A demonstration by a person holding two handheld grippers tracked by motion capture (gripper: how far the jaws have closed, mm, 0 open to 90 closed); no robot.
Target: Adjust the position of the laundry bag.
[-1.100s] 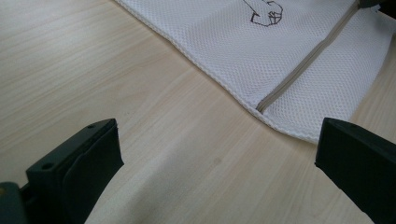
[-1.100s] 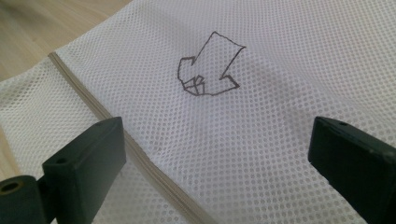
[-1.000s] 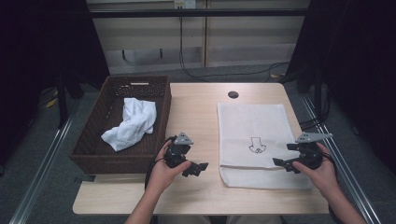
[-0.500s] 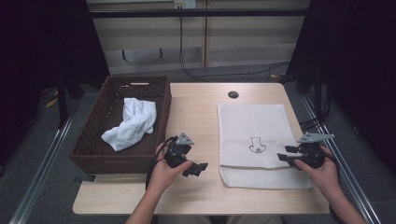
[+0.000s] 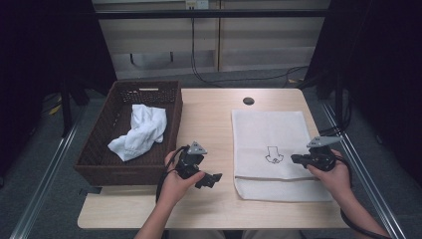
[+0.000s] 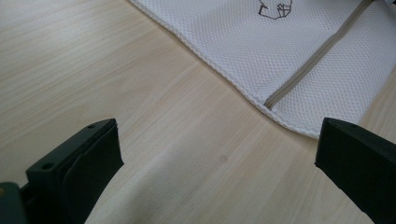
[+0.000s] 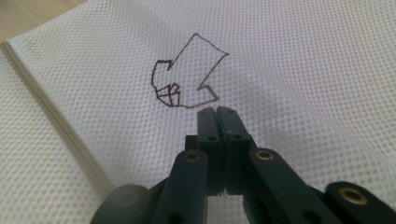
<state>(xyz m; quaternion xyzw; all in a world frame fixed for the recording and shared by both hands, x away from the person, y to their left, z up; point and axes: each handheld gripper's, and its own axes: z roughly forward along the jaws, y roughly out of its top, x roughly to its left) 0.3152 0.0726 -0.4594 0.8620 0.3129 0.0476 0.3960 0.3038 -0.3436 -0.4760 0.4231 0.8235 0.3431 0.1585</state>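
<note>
Right tongs (image 7: 217, 112) pinch the mesh bag (image 7: 289, 60); left tongs (image 6: 219, 149) gape; no readable writing.

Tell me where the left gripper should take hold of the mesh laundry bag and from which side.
Probably at the bag's near left edge, where the zipper ends. The mesh laundry bag lies flat on the table, so only a rim gives purchase. The left gripper, jaws wide, already faces that edge: come in low from the bag's left side.
</note>
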